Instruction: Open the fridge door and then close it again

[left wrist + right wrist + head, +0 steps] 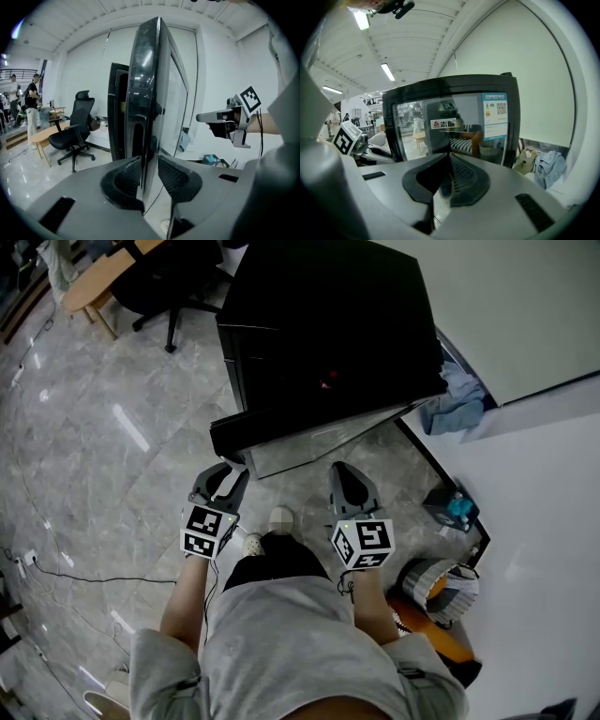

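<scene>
Gripping the fridge door (145,93) by its free edge, my left gripper (149,161) has it standing on end between the pads, which look pressed to both faces. My right gripper (447,159) hangs just beside it, jaws closed together on nothing, facing the glass front and its label. The door stands swung partly out from the black fridge (328,324). It fills the middle of the left gripper view and hides most of the cabinet behind it. By my right side sits a striped round bin (441,582). A blue cloth (455,399) lies beside the fridge, against the wall. Farther left are an office chair (75,136) and a wooden table (44,136). People (33,101) beyond them are small and unclear.
</scene>
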Demonstrator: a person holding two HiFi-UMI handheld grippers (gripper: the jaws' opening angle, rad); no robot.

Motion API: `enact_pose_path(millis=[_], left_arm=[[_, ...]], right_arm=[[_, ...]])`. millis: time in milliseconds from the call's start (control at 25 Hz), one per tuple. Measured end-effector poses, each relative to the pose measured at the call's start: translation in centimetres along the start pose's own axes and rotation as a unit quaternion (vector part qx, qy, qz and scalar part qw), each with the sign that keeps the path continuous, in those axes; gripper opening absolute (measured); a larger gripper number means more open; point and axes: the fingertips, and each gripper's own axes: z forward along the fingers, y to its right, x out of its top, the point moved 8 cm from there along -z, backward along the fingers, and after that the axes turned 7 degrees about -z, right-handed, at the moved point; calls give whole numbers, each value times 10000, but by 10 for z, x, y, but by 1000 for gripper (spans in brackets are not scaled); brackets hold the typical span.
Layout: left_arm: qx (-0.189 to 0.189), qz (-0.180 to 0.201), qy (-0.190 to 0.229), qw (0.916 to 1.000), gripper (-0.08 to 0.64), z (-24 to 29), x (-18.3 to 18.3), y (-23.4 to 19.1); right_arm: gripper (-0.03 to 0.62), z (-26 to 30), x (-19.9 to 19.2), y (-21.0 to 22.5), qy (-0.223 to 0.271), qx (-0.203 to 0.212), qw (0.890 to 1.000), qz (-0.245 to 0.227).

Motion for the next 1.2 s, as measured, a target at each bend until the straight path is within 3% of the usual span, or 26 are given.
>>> enact_pose_path(millis=[560, 1200], left_arm=[[-99, 4, -105, 9999, 109, -19, -21, 40], [35, -58, -128, 9999, 81, -16, -15, 34]], right_arm=[[25, -33, -4, -12, 147, -122, 9998, 84], [25, -36, -1, -13, 205, -136, 9997, 89]])
